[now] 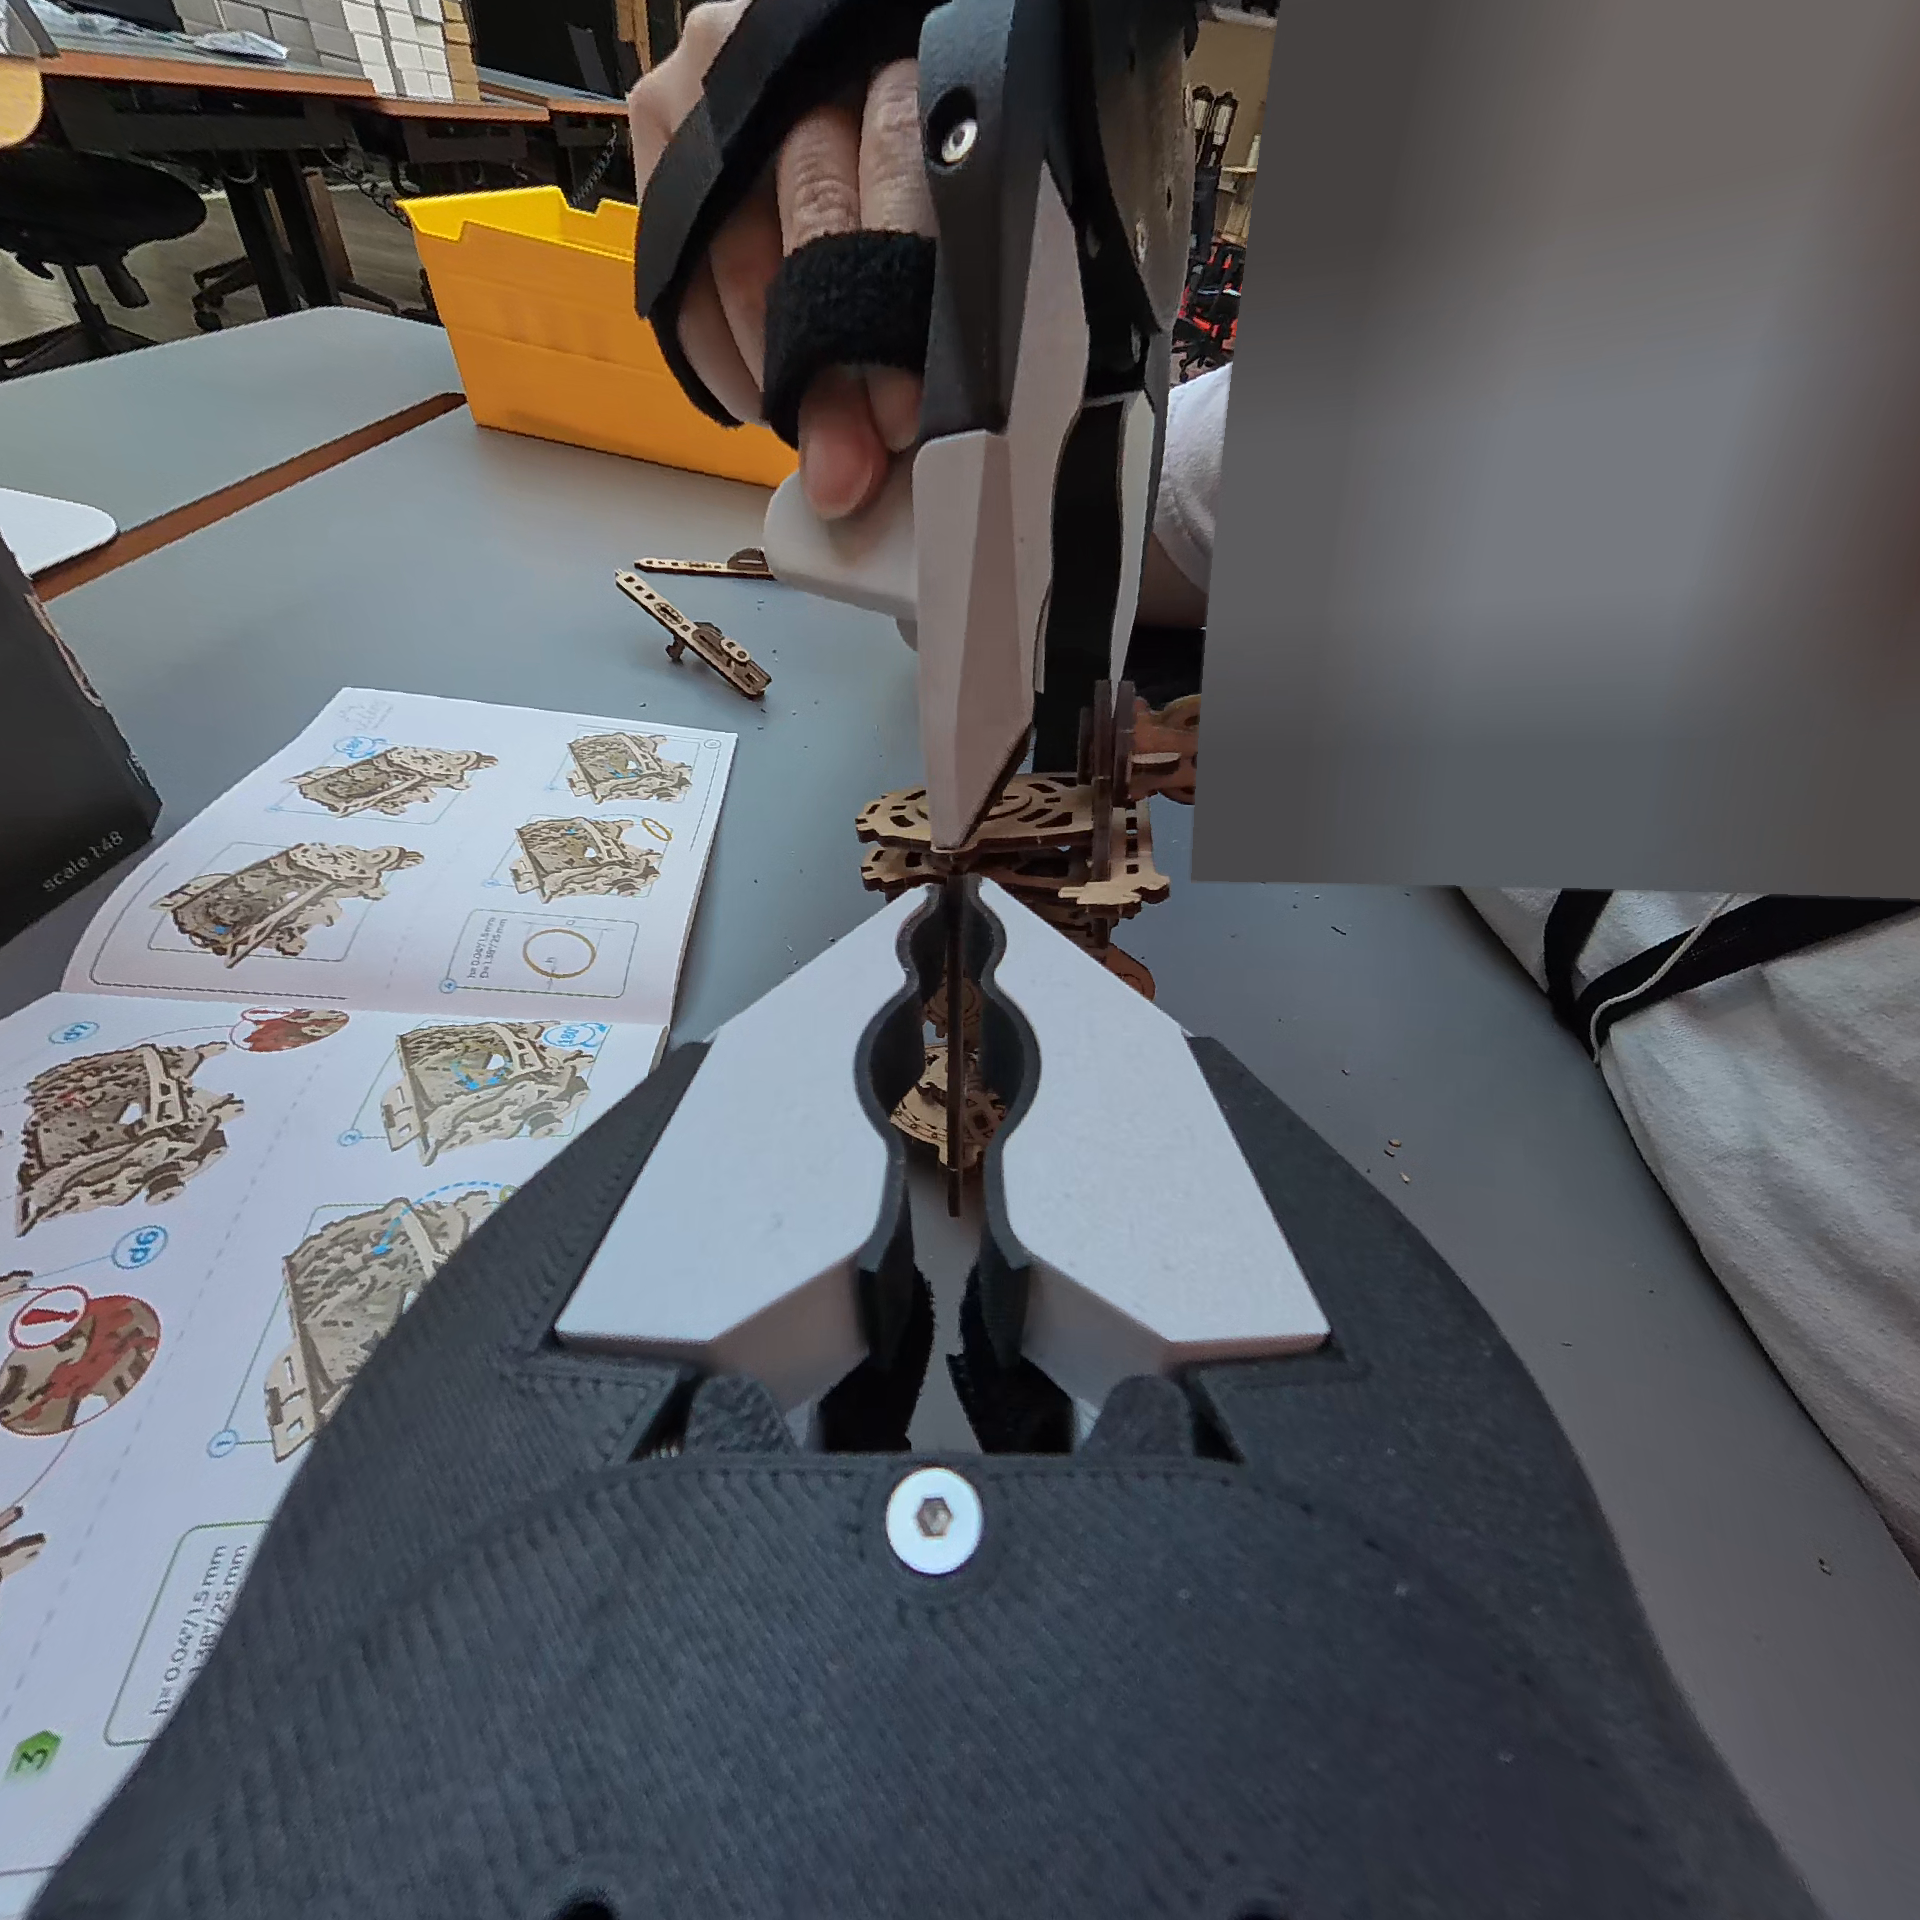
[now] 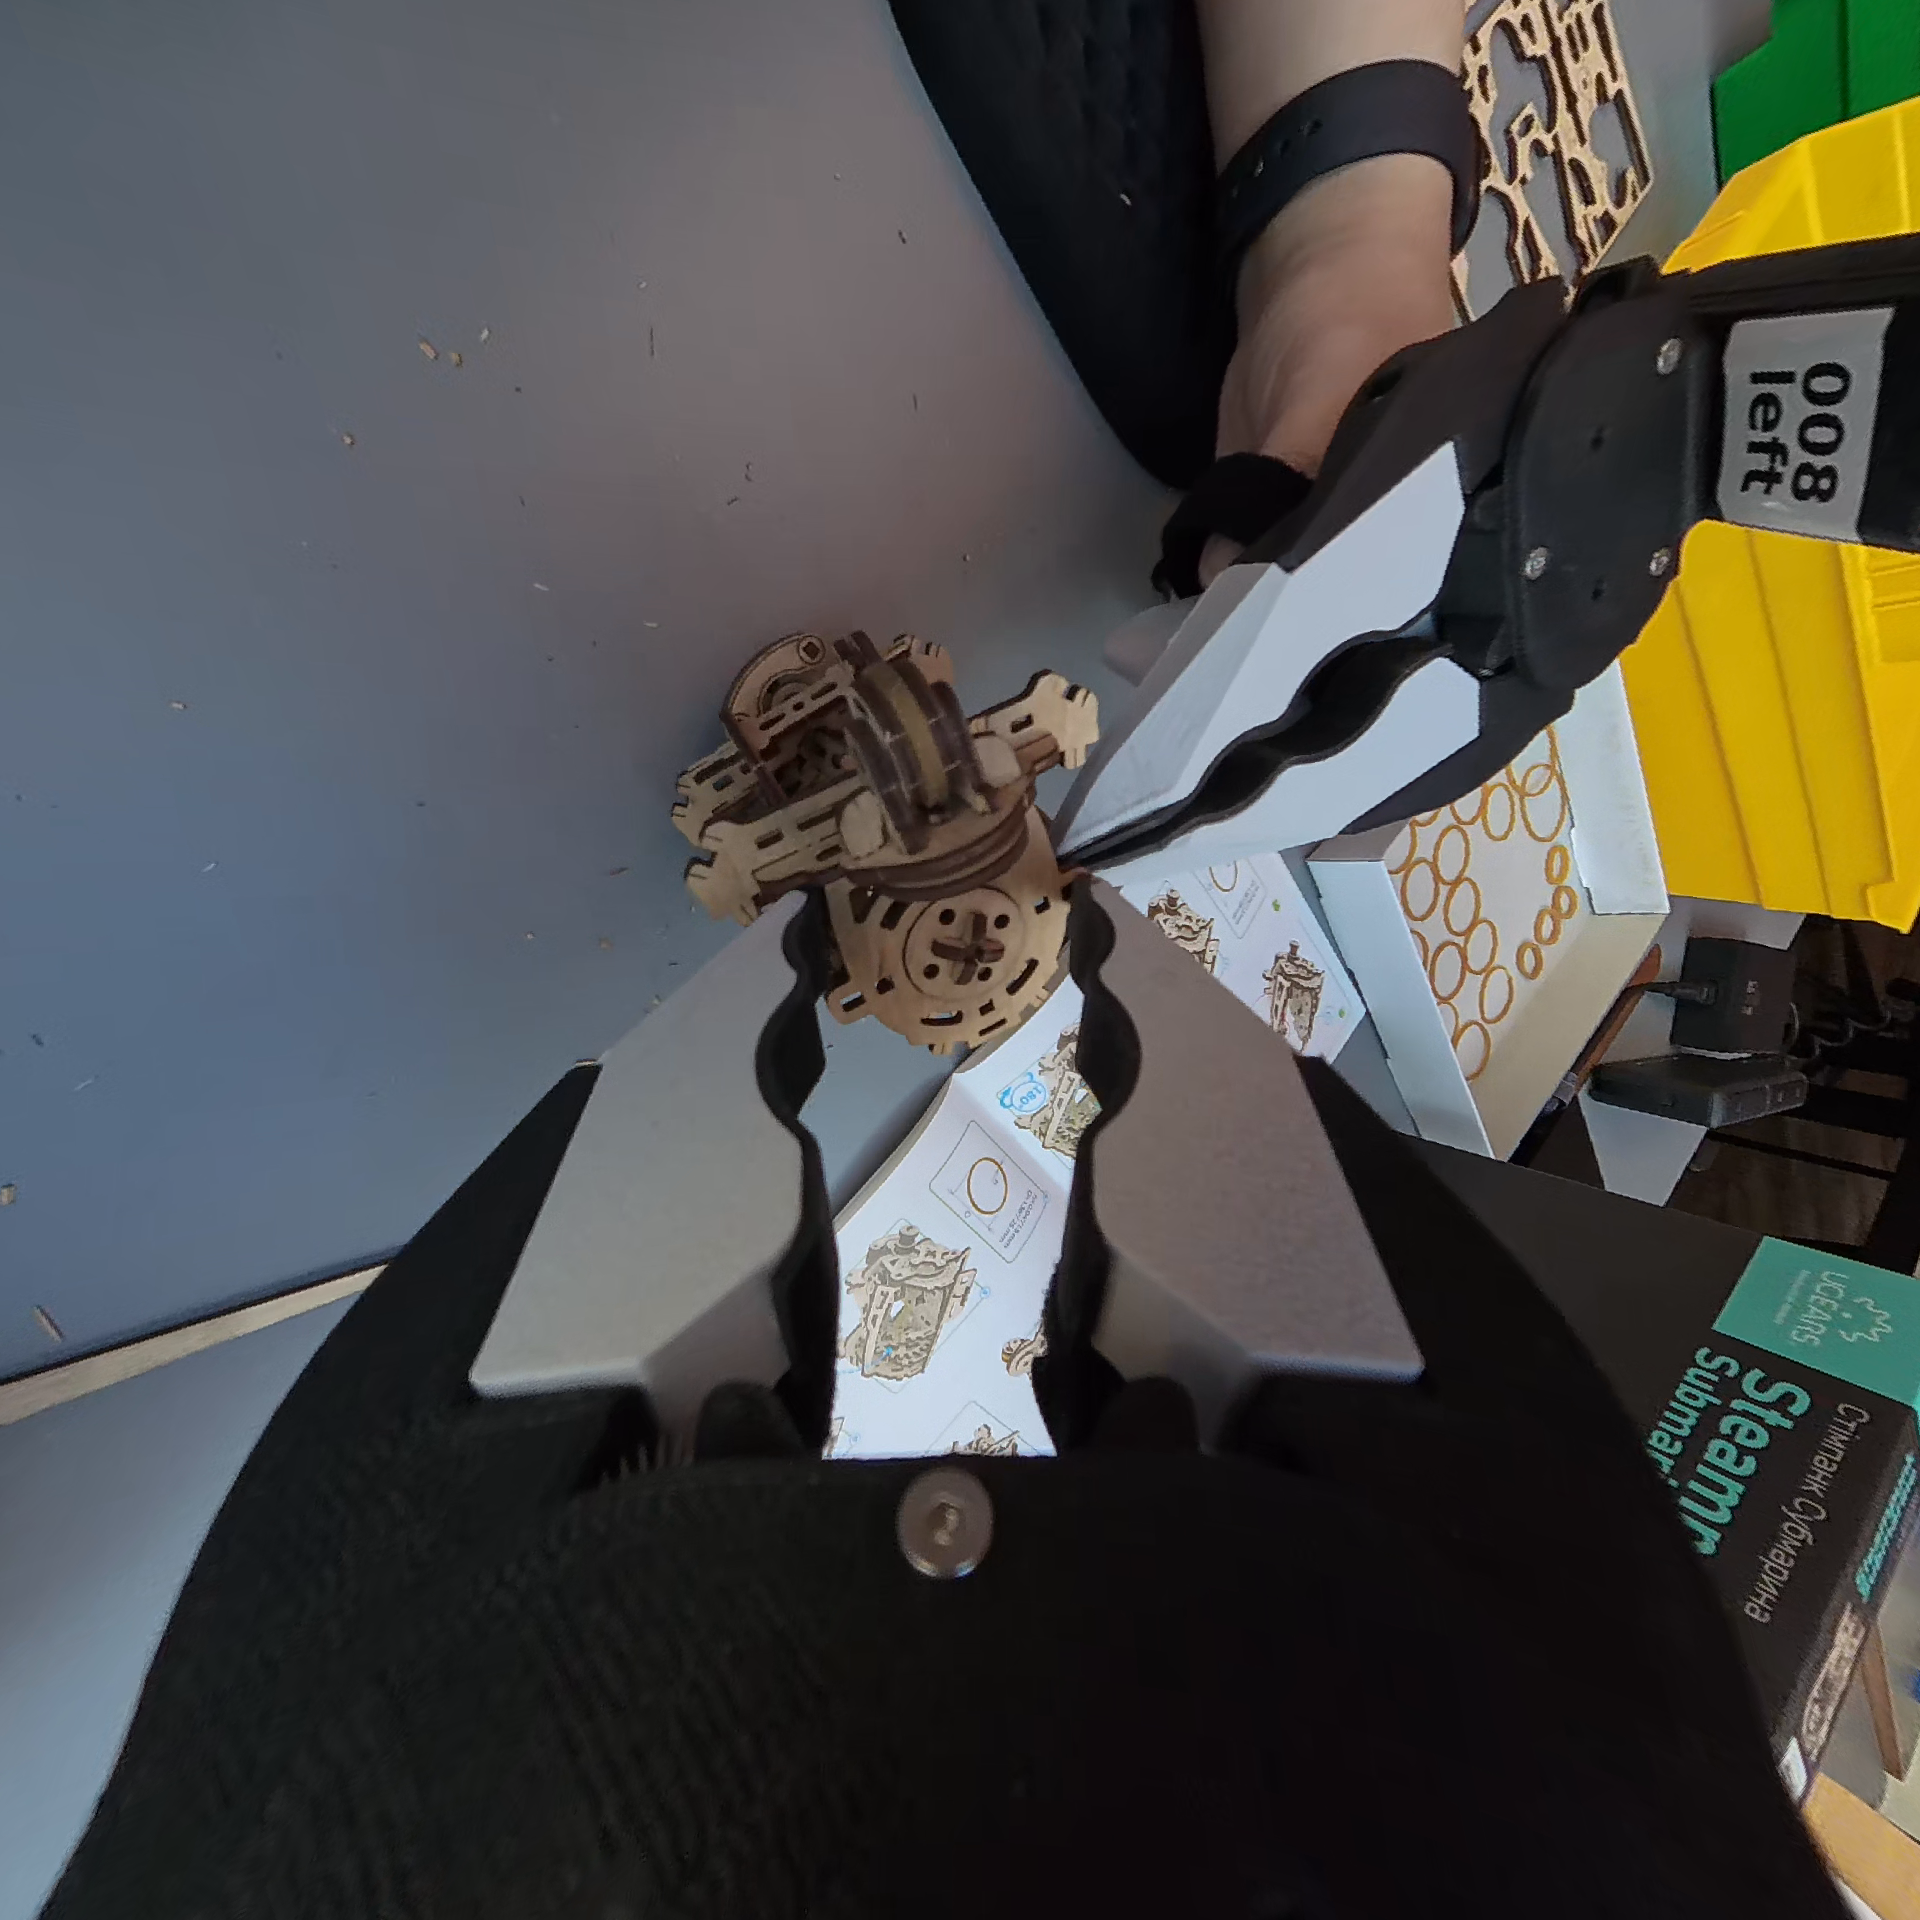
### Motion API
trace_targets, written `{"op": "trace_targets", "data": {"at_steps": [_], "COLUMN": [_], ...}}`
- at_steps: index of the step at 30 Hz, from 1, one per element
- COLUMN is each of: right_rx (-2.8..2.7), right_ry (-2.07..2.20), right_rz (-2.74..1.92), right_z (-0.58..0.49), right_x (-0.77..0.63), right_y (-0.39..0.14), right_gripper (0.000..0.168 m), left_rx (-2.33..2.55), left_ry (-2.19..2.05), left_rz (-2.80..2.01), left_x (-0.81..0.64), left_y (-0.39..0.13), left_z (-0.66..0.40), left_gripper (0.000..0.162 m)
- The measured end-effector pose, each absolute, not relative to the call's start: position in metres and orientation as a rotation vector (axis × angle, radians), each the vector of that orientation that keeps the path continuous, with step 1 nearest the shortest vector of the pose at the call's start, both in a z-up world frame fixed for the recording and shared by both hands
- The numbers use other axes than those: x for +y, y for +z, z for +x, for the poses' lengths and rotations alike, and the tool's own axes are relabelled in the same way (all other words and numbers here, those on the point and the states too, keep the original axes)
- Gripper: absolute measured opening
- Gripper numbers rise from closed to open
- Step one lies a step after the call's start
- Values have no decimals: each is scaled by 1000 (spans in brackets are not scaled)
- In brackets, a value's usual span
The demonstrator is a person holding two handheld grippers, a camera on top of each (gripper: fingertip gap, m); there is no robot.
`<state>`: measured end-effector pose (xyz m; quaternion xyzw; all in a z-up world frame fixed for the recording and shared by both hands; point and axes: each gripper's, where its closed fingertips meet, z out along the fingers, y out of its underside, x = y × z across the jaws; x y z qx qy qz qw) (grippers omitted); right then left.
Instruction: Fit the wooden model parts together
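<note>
Up close in the left wrist view, our left hand-held gripper (image 1: 951, 894) pinches a thin wooden plate (image 1: 952, 1081) edge-on, touching the wooden model (image 1: 1049, 831). Right wrist view: our right hand-held gripper (image 2: 940, 914) clamps the model above the counter (image 2: 364, 520).

The grey-fingered left gripper (image 1: 951, 894) is pinched closed; the matching right gripper (image 2: 940, 909) clamps partly closed, tips meeting the left's.

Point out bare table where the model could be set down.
Free: table between instruction booklet, loose wooden strips and yellow bin; also the crumb-dotted stretch left of the wooden model in the right wrist view. Crowded: the booklet's side, with the black box.
</note>
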<state>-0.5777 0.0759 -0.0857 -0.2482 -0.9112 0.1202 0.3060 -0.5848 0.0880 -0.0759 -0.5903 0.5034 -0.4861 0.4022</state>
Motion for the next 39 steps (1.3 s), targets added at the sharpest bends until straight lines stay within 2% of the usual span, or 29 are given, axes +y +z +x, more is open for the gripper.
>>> {"op": "trace_targets", "data": {"at_steps": [39], "right_rx": [-2401], "right_ry": [350], "right_rz": [-663], "right_z": [-574], "right_x": [75], "right_y": [-78], "right_gripper": [46], "left_rx": [1295], "left_ry": [-1185], "left_rz": [-1441], "left_x": [85], "left_y": [-75], "left_z": [-585], "left_gripper": [0]}}
